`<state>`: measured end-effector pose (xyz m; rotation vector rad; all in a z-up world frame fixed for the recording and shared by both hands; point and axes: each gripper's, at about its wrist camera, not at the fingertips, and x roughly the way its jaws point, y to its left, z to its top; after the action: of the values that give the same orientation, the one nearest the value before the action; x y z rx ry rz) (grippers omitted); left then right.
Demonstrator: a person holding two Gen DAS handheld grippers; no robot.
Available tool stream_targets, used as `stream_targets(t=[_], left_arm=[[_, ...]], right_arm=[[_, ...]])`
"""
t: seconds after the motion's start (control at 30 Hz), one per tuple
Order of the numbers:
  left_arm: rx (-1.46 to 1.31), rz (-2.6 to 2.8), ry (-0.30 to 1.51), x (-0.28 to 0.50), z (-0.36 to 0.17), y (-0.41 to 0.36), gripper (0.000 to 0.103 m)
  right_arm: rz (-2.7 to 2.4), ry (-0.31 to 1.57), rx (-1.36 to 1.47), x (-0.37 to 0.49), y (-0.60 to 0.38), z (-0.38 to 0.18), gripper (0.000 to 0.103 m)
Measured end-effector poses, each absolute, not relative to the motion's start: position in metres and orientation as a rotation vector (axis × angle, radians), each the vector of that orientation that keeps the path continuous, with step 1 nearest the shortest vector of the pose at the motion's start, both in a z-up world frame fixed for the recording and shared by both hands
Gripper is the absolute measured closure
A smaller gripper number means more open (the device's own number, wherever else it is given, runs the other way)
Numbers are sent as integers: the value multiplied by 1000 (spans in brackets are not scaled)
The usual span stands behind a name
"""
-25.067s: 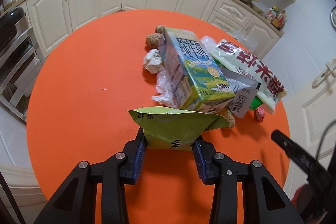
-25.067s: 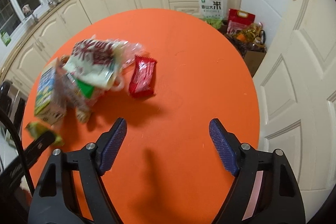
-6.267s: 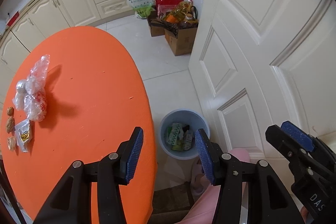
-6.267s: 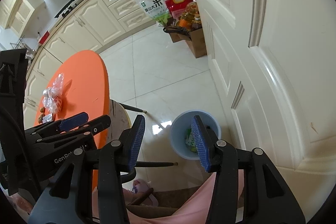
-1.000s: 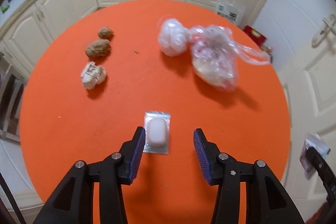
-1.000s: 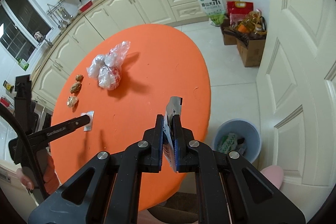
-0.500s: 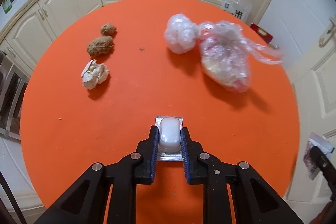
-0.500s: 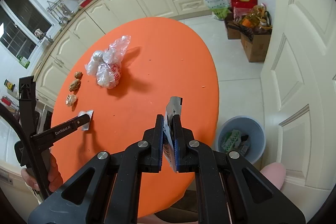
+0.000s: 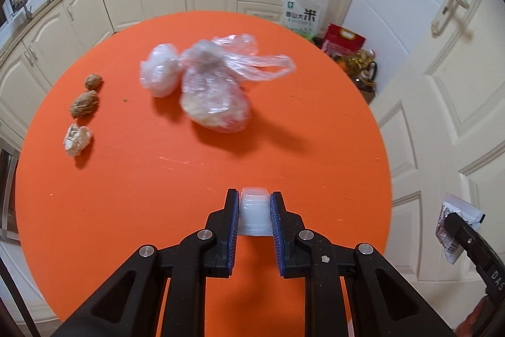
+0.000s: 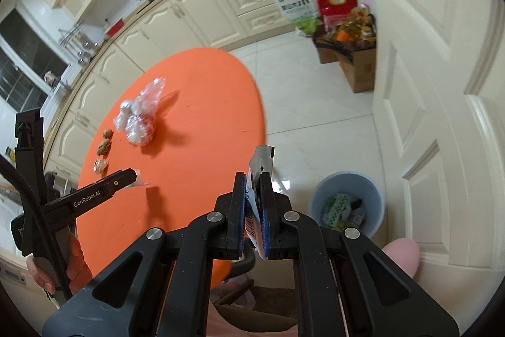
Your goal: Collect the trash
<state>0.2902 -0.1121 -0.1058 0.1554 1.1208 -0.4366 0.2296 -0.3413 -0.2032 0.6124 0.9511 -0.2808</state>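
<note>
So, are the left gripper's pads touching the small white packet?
Touching. In the left wrist view, the left gripper has both blue pads pressed flat against the sides of the white packet, with no gap on either side.

Round orange table, and on it a clear plastic bag bulging with scraps, a smaller wadded plastic ball touching its left side; near the left edge, two brown lumps (one behind the other) and a crumpled white paper scrap in a line
</note>
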Motion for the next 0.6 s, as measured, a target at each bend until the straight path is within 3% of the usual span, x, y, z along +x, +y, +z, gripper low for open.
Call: stream_targets(t=[0.33,0.6], left_arm=[[229,-615,1065,250,-83,-182,87],[315,-756,1080,228,-98,-250,87]], right_arm=[[-349,921,639,193,-372,-197,95],[-446,914,669,160,-400,-198,95]])
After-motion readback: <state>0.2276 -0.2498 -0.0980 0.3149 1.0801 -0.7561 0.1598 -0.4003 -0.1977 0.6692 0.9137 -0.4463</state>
